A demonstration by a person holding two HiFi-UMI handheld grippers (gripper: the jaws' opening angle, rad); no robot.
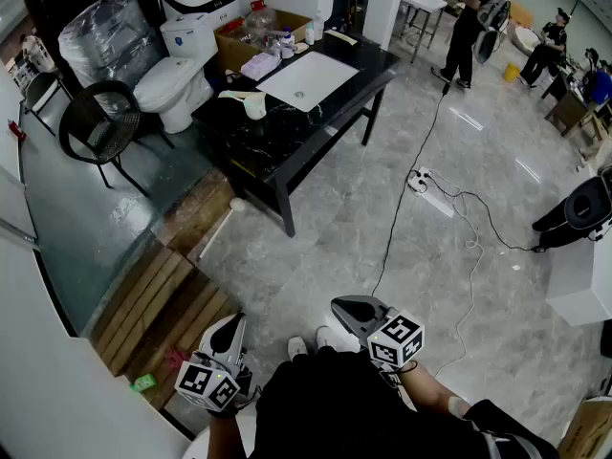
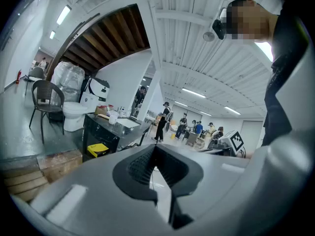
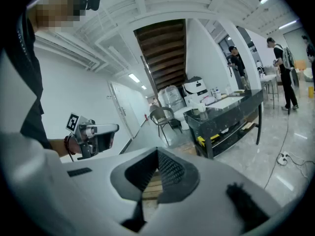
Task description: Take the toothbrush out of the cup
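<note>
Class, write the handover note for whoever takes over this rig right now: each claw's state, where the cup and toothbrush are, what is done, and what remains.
Left claw: shut, empty, held low near the person's body.
Right claw: shut, empty, also low near the body.
Cup: on the black table, beside the white basin, far across the floor from both claws.
Toothbrush: too small to make out from here.
Done: nothing yet.
Left: walk to the table, grip the toothbrush, lift it out of the cup.
</note>
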